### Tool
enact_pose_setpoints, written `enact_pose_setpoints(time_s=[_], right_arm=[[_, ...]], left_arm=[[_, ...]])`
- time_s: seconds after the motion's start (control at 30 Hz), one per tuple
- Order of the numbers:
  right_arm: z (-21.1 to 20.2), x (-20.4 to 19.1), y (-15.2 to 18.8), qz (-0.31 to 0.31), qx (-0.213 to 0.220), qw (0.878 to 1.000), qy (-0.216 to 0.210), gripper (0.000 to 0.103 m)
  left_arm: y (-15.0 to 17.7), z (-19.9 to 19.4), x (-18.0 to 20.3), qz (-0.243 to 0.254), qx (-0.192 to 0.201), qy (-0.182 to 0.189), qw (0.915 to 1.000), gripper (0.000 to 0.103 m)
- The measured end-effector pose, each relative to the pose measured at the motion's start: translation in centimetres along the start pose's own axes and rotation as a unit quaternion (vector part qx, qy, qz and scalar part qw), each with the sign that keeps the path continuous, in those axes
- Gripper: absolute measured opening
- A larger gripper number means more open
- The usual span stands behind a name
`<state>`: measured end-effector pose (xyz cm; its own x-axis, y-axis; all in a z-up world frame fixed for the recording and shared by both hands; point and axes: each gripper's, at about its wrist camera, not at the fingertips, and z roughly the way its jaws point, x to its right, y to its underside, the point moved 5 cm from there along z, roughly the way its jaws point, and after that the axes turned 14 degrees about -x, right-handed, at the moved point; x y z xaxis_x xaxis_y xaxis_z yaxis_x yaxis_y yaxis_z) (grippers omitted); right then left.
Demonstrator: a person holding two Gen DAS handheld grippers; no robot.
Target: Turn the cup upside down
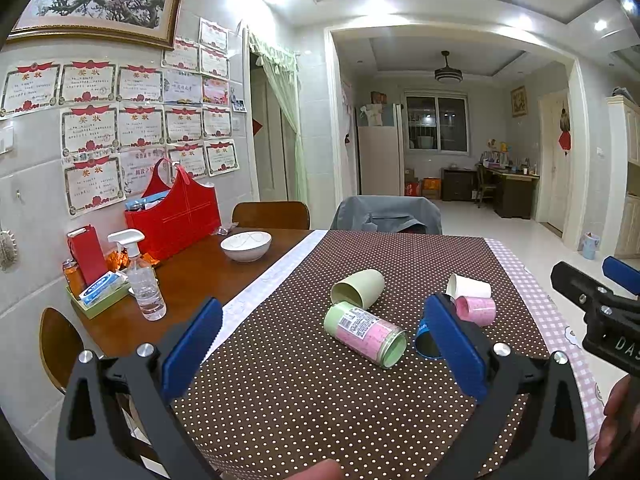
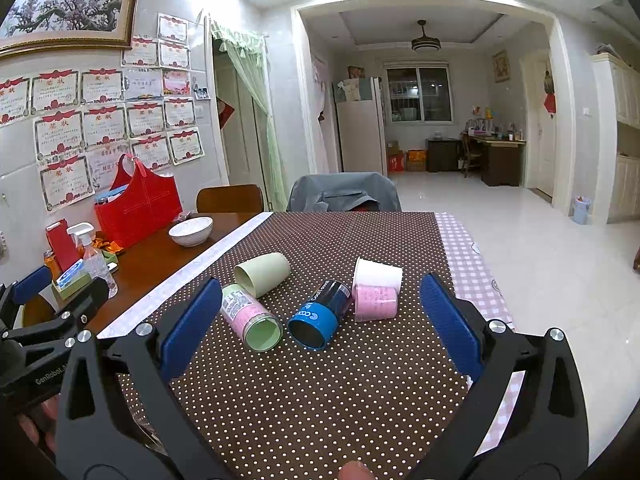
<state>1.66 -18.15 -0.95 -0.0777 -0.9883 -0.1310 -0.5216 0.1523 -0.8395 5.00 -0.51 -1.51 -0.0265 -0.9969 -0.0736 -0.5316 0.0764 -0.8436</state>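
Observation:
Several cups lie on their sides on the brown dotted cloth [image 2: 320, 392]. A plain green cup [image 2: 262, 273] lies farthest left, also in the left wrist view [image 1: 357, 287]. A green-and-pink labelled cup [image 2: 250, 317] [image 1: 365, 334] lies in front of it, mouth toward me. A blue cup [image 2: 320, 315] lies in the middle, mostly hidden in the left wrist view [image 1: 426, 338]. A white cup [image 2: 377, 273] [image 1: 468, 286] and a pink cup [image 2: 375, 302] [image 1: 476, 310] lie to the right. My left gripper [image 1: 322, 328] and right gripper [image 2: 320, 308] are both open and empty, short of the cups.
A white bowl [image 1: 246, 245], spray bottle [image 1: 142, 276], red bag [image 1: 176, 212] and tissue box [image 1: 102, 286] stand on the bare wood table at left. A chair with a grey jacket [image 2: 344, 194] is at the far edge. A pink checked cloth [image 2: 460, 248] borders the right edge.

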Motion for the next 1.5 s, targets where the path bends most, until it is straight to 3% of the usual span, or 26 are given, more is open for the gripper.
enact_pose_setpoints(time_s=[0.8,1.07,1.27,1.5], right_arm=[[1.0,0.3,0.3,-0.004,-0.007,1.0,0.0,0.097],[4.3,1.0,-0.3,-0.005,-0.033,0.999,0.002,0.097],[8.5,1.9,-1.2,-0.004,-0.077,0.997,-0.003,0.097],[13.2,2.7,-1.9,0.008,-0.127,0.992,-0.005,0.097]], left_arm=[[-1.3,0.1,-0.1,0.011,0.002,0.0,0.9999,0.099],[-1.8,3.8,0.2,0.033,-0.018,0.004,0.9993,0.099],[-2.5,8.1,0.3,0.05,-0.056,0.016,0.997,0.099],[-4.3,14.9,1.4,0.108,-0.12,0.03,0.9865,0.099]])
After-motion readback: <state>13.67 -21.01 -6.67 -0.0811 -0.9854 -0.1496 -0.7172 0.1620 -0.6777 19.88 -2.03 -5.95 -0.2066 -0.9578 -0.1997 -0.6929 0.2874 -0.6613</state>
